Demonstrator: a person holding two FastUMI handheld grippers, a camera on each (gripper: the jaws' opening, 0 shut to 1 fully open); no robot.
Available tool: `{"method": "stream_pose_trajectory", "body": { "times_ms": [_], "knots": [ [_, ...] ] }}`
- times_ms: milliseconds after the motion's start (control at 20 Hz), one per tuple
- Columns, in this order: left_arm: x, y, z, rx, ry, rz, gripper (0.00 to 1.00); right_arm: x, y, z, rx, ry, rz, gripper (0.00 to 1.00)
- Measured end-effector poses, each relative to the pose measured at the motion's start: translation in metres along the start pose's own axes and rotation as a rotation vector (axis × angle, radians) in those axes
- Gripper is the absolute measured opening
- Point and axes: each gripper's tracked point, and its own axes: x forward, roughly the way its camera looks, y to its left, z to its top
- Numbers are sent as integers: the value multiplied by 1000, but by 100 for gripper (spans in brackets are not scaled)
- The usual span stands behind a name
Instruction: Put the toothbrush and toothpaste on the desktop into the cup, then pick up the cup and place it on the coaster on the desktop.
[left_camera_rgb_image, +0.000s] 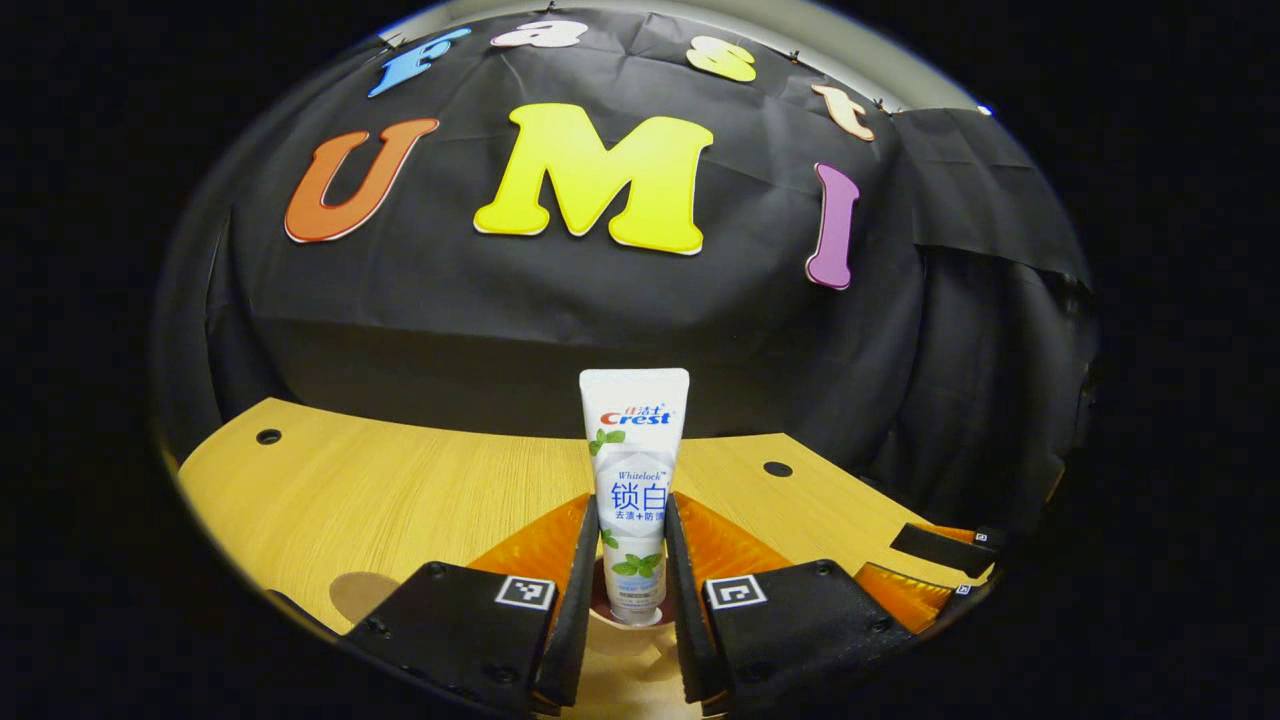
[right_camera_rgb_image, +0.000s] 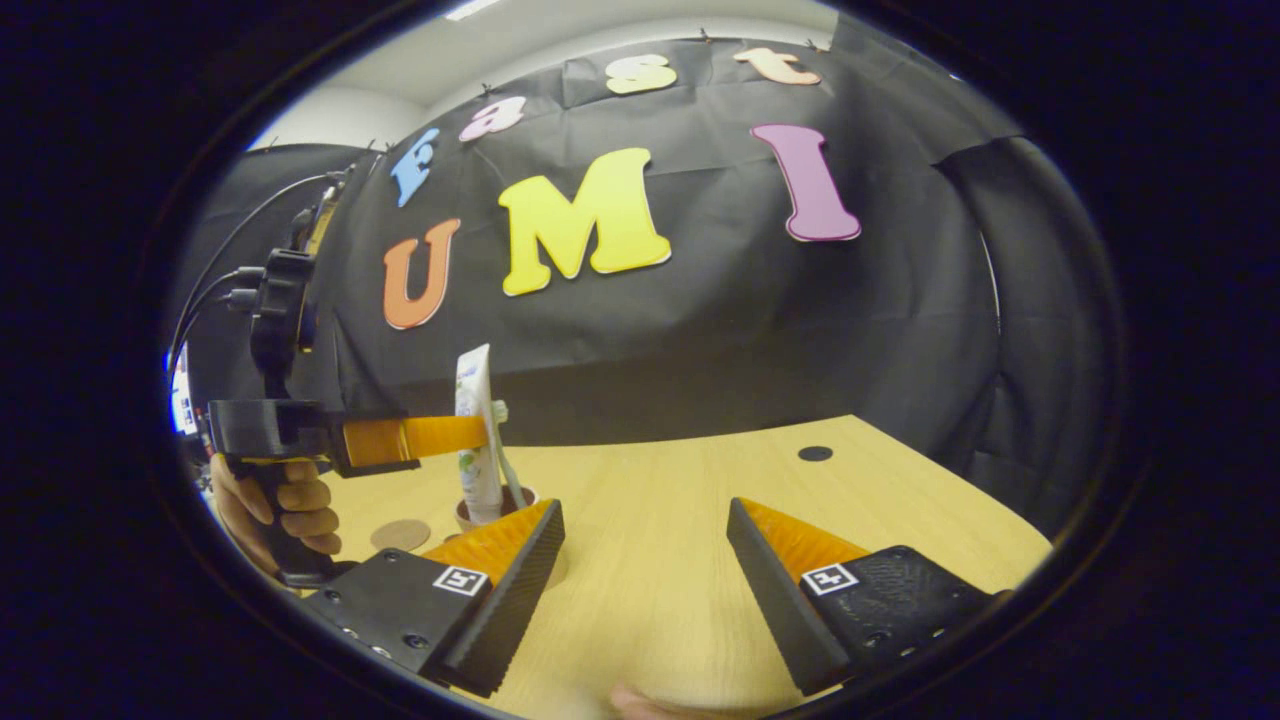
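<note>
Nearest the lens in the left gripper view, the left hand-held gripper (left_camera_rgb_image: 632, 570) has its two fingers closed in on a white plastic toothpaste tube (left_camera_rgb_image: 633, 480) with blue and red print, pressing it from both sides; the tube stands upright, cap down, its lower end inside the rim of a small brown cup (left_camera_rgb_image: 603, 590) that peeks between the fingers. A round flat tan coaster (left_camera_rgb_image: 362, 592) lies on the light wooden surface (left_camera_rgb_image: 400, 480) to the left, near the cup but apart from it. In the right gripper view, the right hand-held gripper (right_camera_rgb_image: 645, 560) hangs above the wooden surface with its fingers spread wide and nothing between them. Farther off on its left, a person's hand (right_camera_rgb_image: 285, 510) grips the handle of the left hand-held gripper, whose fingers clamp the tube above the cup (right_camera_rgb_image: 497, 513). A pale toothbrush (right_camera_rgb_image: 505, 455) leans in the cup beside the tube, head up, and the coaster (right_camera_rgb_image: 400, 534) lies just left of the cup.
</note>
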Motion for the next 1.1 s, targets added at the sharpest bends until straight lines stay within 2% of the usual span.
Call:
{"method": "stream_pose_trajectory", "body": {
  "times_ms": [50,100,250,350,400,450,600,750,1000,1100],
  "knots": [
    [-2,0,-5,-8,18,-9,48,0,3,-1,-9,5,3,97],
    [-5,1,-7,-9,27,-6,43,0,5,-2,-21,12,3,97],
    [-13,4,8,7,-12,-3,47,-5,11,0,-54,23,-13,97],
    [-25,5,11,24,-7,-1,55,-10,13,1,-57,33,-30,97],
    [-32,6,15,32,-19,0,74,-13,18,4,-52,39,-26,97],
    [-44,7,18,44,-34,3,65,-16,24,5,-48,46,-23,97],
    [-79,23,21,74,-59,61,77,-21,42,15,-65,60,-13,97],
    [-119,27,18,112,-91,76,90,-22,62,18,-100,87,-12,97],
    [-174,44,-7,138,-112,119,100,-18,92,13,-202,119,-42,97],
    [-191,46,-20,137,-102,123,98,-13,102,5,-223,145,-49,97]
  ]
}}
